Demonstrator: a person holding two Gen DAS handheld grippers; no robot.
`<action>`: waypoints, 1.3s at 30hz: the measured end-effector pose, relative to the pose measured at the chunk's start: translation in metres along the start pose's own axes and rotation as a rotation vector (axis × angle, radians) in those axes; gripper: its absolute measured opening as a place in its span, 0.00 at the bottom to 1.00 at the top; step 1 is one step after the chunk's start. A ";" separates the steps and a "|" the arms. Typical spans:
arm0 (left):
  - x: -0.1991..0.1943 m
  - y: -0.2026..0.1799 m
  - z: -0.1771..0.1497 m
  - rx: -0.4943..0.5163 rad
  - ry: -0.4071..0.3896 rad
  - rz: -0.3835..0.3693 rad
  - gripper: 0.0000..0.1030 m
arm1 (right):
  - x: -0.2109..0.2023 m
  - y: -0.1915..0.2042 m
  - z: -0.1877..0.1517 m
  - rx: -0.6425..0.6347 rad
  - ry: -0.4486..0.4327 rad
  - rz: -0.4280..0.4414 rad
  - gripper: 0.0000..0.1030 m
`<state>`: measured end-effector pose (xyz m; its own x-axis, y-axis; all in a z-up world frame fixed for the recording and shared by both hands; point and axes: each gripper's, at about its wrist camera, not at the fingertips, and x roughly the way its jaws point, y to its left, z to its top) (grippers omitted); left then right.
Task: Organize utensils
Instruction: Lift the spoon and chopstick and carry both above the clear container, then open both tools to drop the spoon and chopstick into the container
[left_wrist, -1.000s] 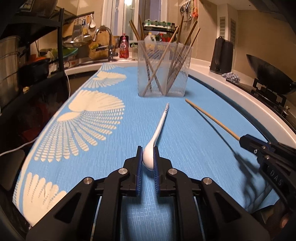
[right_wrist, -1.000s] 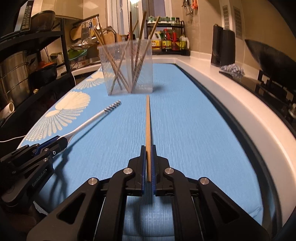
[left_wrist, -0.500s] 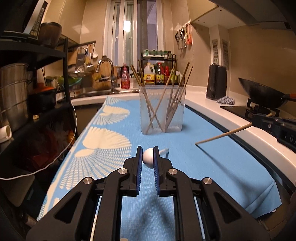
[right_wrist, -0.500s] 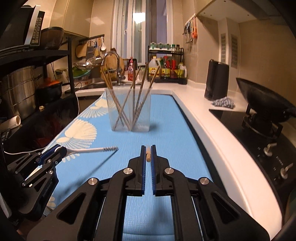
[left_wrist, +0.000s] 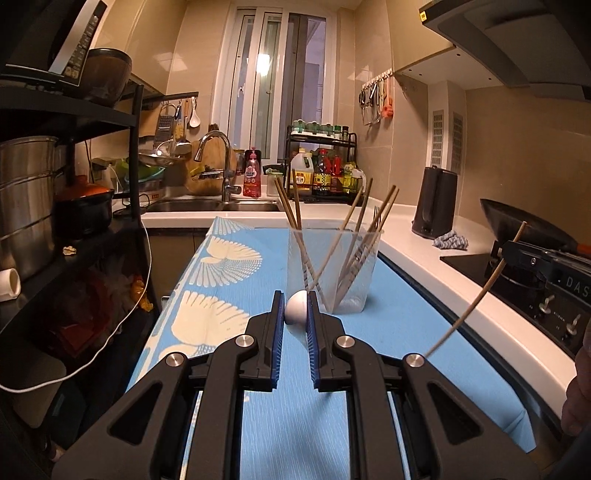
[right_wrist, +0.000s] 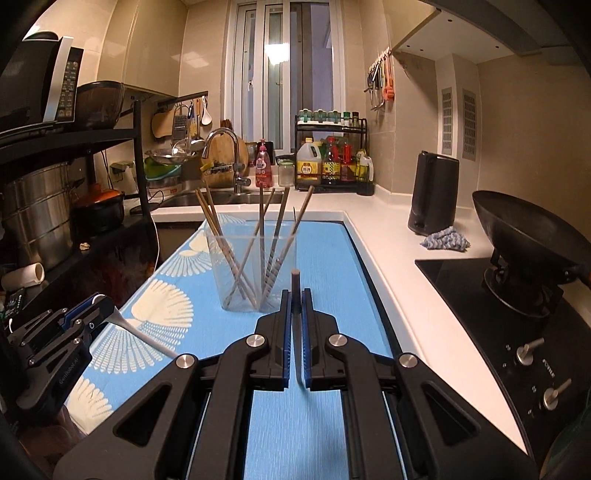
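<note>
Left gripper (left_wrist: 296, 312): clamped on white ceramic spoon (left_wrist: 296, 311), bowl between its pads, handle hanging below.
Right gripper (right_wrist: 295, 301): clamped on wooden chopstick (right_wrist: 295, 288), tip upward.
Clear plastic holder of chopsticks (right_wrist: 255, 269): on blue patterned mat (right_wrist: 325, 254), just beyond both grippers.

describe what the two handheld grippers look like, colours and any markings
Both the left gripper and right gripper are matte black linkage frames with silver rivets and ribbed blue finger pads. Pale lettering marks each body's side.
</note>
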<state>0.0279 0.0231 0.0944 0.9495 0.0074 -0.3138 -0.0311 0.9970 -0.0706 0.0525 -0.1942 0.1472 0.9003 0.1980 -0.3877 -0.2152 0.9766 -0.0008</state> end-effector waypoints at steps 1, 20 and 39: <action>0.000 0.000 0.003 0.002 -0.001 -0.001 0.12 | 0.001 0.001 0.005 -0.004 -0.005 0.005 0.05; 0.023 -0.001 0.041 0.062 0.086 -0.055 0.12 | 0.020 0.009 0.035 -0.018 -0.024 0.077 0.05; 0.072 0.005 0.181 0.001 -0.041 -0.170 0.12 | 0.038 0.019 0.183 -0.047 -0.212 0.155 0.05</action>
<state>0.1527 0.0425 0.2430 0.9531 -0.1580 -0.2583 0.1312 0.9843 -0.1182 0.1521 -0.1527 0.3008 0.9132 0.3632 -0.1850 -0.3697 0.9291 -0.0007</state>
